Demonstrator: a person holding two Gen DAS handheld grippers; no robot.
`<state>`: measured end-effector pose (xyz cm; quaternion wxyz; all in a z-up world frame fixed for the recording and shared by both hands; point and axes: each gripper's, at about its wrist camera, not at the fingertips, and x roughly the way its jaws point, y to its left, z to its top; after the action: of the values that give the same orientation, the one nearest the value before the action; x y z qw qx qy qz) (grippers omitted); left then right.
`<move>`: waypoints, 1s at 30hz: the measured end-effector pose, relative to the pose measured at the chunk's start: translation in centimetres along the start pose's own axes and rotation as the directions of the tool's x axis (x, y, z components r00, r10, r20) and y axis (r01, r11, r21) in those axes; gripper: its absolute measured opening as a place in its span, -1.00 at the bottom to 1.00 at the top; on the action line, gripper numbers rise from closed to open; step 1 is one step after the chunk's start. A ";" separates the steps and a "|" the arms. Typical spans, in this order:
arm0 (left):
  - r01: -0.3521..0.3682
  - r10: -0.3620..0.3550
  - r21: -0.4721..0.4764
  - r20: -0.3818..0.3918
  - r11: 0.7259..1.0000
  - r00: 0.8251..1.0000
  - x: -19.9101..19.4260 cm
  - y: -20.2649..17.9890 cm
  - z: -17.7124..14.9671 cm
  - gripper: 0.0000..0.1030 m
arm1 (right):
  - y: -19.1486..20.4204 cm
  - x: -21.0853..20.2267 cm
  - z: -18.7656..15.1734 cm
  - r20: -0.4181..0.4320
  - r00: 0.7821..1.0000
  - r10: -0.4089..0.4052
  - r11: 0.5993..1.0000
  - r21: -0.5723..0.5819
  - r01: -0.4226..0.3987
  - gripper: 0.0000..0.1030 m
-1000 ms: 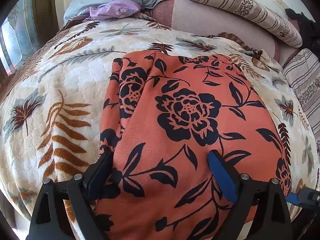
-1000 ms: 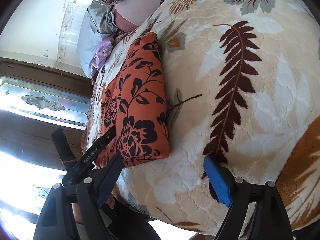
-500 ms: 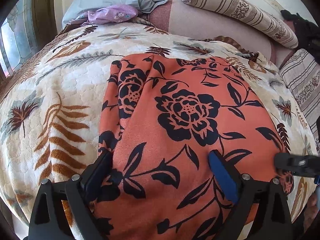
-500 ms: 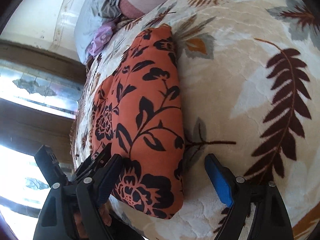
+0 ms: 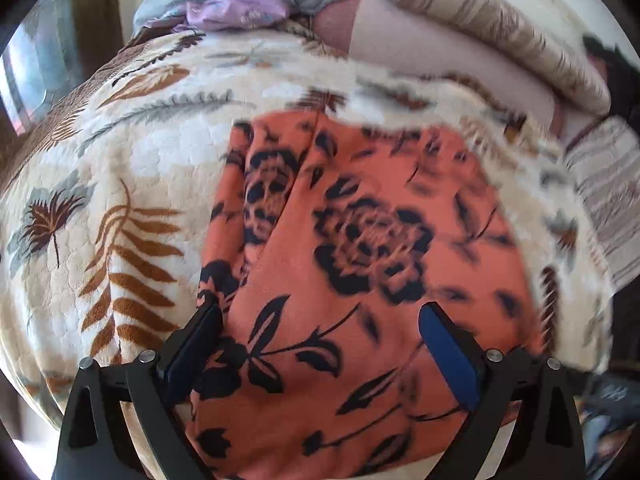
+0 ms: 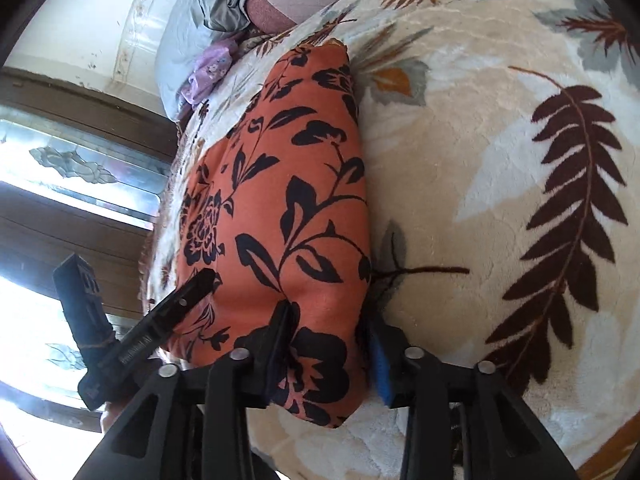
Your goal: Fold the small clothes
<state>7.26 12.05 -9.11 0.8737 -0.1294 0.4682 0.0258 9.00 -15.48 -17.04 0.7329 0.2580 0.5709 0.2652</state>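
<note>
An orange garment with black flowers lies folded on the leaf-print blanket. My left gripper is open, its fingers spread over the garment's near edge. In the right wrist view my right gripper has closed on the near corner of the garment, with cloth pinched between its fingers. The left gripper shows in that view at the garment's left side.
Striped pillows and a grey pillow with a purple cloth lie at the head of the bed. A window with dark wood frame is beyond the bed's left edge. Blanket stretches to the right of the garment.
My right gripper has moved onto the garment's near right corner and closed on it. The left gripper stays open over the near edge; its view has shifted slightly and blurred.
</note>
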 end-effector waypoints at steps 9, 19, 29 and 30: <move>-0.097 0.083 0.178 0.086 0.979 0.993 2.7 -2.6 -2.5 1.00 | -0.6 -0.6 0.7 -0.009 0.999 0.048 0.995 0.087 -0.047 0.26; -0.083 0.071 0.183 0.068 0.980 0.995 3.0 -2.3 -2.0 1.00 | 0.4 0.4 4.6 0.013 1.000 -0.012 0.999 0.029 0.012 -0.03; -0.092 0.079 0.183 0.077 0.979 0.994 3.1 -2.6 -2.2 1.00 | 1.0 0.7 4.3 0.023 0.997 -0.078 0.996 -0.030 0.079 -0.05; -0.090 0.077 0.182 0.076 0.979 0.994 3.1 -2.6 -2.2 1.00 | 0.7 0.7 4.5 0.018 0.996 -0.088 0.996 -0.001 0.088 0.16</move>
<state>7.63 8.76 -12.30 0.8957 -0.0270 0.4432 0.0233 13.45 -14.84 -16.06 0.7491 0.2343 0.5749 0.2312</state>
